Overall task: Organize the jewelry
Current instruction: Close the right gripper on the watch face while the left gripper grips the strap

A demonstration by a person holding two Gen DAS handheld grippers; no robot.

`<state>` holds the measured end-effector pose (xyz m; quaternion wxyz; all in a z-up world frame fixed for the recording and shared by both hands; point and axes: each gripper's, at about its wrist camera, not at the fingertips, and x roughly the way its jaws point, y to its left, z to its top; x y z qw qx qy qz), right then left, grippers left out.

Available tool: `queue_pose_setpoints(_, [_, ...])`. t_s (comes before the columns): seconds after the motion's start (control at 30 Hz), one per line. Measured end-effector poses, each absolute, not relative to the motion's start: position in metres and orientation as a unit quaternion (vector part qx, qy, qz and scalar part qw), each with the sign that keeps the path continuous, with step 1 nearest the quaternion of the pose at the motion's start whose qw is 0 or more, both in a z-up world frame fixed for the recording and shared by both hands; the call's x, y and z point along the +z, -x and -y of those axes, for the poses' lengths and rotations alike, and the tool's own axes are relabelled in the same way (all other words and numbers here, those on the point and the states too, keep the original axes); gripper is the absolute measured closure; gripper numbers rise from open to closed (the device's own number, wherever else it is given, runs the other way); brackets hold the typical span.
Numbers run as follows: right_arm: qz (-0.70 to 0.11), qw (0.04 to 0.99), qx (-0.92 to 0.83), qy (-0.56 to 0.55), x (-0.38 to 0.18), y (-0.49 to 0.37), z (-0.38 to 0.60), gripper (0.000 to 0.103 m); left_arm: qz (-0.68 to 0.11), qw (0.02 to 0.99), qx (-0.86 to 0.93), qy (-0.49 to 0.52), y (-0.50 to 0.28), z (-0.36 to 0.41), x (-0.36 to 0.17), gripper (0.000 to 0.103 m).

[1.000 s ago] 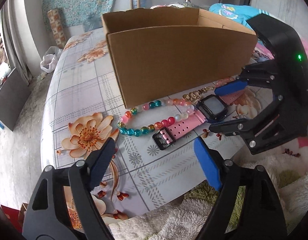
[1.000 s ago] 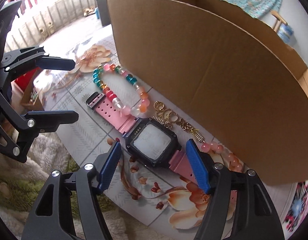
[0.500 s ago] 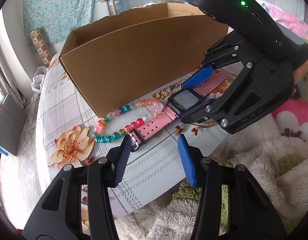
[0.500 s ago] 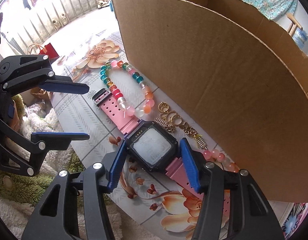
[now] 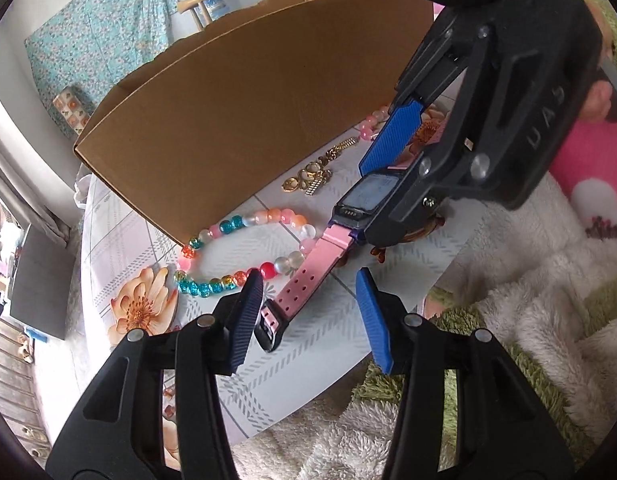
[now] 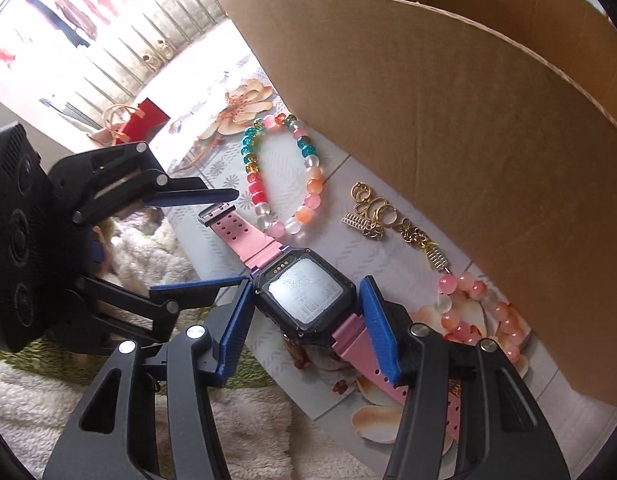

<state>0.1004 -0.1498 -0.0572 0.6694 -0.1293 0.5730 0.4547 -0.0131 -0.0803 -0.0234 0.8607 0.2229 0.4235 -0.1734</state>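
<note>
the pink-strapped square digital watch with a dark case [image 6: 304,300] lies flat on the floral-print tablecloth [image 5: 120,240], a little way out from the long wall of the brown cardboard box [image 6: 448,128]. your right gripper [image 6: 306,320] has its blue pads on either side of the watch case, close against it or touching; you cannot tell from either view whether they are pinching yet. your left gripper [image 5: 308,312] is spread wide, its pads either side of the buckle end of the strap [image 5: 272,326], not touching it.

between the watch and the box lies the heap of gold-coloured metal rings and charms [image 6: 384,220], close to the box wall. the multicoloured glass bead bracelet of teal, red, orange and pink beads [image 6: 280,176] lies in a loop right by the box's corner, its near beads touching the strap. a second string of pink and peach beads [image 6: 480,308] sits by the box wall on the other side of the gold heap, beside the watch's far strap. a fluffy white and green blanket [image 5: 508,320] lies at the tablecloth's edge, on the side away from the box.
</note>
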Motion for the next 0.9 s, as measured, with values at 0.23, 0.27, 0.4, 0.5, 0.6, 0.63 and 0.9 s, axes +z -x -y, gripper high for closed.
queue_pose_setpoints(0.23, [-0.59,0.642,0.48,0.098,-0.058,-0.113,0.157,0.05,-0.429,0.858,-0.175,-0.221,0.012,0.094,-0.02,0.081])
queue_pose_setpoints(0.27, [-0.589,0.643,0.479,0.097,-0.057,-0.112,0.159,0.05,-0.432,0.857,-0.176,-0.219,0.01,0.093,-0.02,0.089])
queue_pose_setpoints(0.4, [-0.578,0.663,0.465,0.1,-0.055,-0.105,0.158,0.05,-0.438,0.856,-0.18,-0.209,0.003,0.089,-0.021,0.091])
queue_pose_setpoints(0.5, [-0.56,0.691,0.447,0.097,-0.047,-0.092,0.166,0.048,-0.443,0.854,-0.183,-0.203,-0.002,0.085,-0.022,0.094])
queue_pose_setpoints(0.6, [-0.533,0.733,0.406,0.117,-0.038,-0.077,0.178,0.047,-0.446,0.851,-0.185,-0.205,-0.006,0.08,-0.023,0.095])
queue_pose_setpoints(0.63, [-0.525,0.746,0.388,0.133,-0.038,-0.07,0.182,0.047,-0.446,0.851,-0.186,-0.206,-0.008,0.08,-0.024,0.095])
queue_pose_setpoints(0.9, [-0.457,0.815,0.276,0.228,-0.041,-0.032,0.19,0.054,-0.452,0.845,-0.19,-0.212,-0.011,0.079,-0.026,0.096])
